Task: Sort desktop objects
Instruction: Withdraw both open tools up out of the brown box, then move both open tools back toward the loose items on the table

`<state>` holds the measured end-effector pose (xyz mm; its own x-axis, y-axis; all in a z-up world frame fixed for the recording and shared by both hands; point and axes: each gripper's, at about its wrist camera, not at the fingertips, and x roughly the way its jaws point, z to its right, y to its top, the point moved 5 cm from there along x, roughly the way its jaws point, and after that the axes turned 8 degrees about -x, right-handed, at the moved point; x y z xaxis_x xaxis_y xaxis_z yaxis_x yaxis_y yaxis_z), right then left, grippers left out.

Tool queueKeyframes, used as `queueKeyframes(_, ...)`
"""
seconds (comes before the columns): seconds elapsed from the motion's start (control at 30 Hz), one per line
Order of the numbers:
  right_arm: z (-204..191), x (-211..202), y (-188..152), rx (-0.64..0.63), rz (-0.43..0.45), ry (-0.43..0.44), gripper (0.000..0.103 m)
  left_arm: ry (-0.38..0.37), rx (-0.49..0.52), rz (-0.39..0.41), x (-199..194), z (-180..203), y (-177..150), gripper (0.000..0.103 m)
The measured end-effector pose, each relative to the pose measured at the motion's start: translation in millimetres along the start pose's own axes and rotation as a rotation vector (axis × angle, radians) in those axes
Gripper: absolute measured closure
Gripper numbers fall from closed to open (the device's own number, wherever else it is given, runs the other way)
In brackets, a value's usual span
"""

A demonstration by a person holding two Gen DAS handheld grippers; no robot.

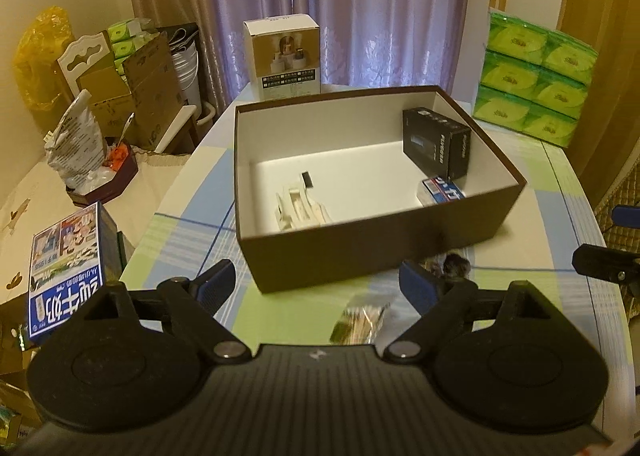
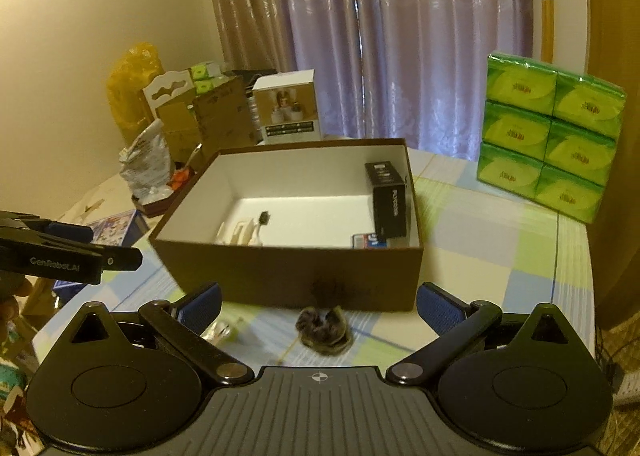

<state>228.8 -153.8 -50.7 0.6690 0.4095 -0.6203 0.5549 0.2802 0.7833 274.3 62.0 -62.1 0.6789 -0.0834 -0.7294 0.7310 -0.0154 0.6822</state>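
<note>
Left wrist: my left tool (image 1: 316,288) spread wide, empty, over shiny packet (image 1: 360,324) on surface (image 1: 560,216) before brown box (image 1: 360,248). Right wrist: my right tool (image 2: 318,306) agape above dark scrunchie (image 2: 324,330); soft fluff, might slip when pinched.

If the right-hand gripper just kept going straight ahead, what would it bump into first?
Probably the dark furry scrunchie lying on the table between the open jaws of the right gripper; just behind it stands the near wall of the brown box. Depth is uncertain.
</note>
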Motion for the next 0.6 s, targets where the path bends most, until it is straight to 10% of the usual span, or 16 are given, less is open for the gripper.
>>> queueKeyframes(0.6,-11,-39,-71,0.019,-0.106,0.000,0.002,-0.003,0.036,-0.096,-25,18,-76,0.016)
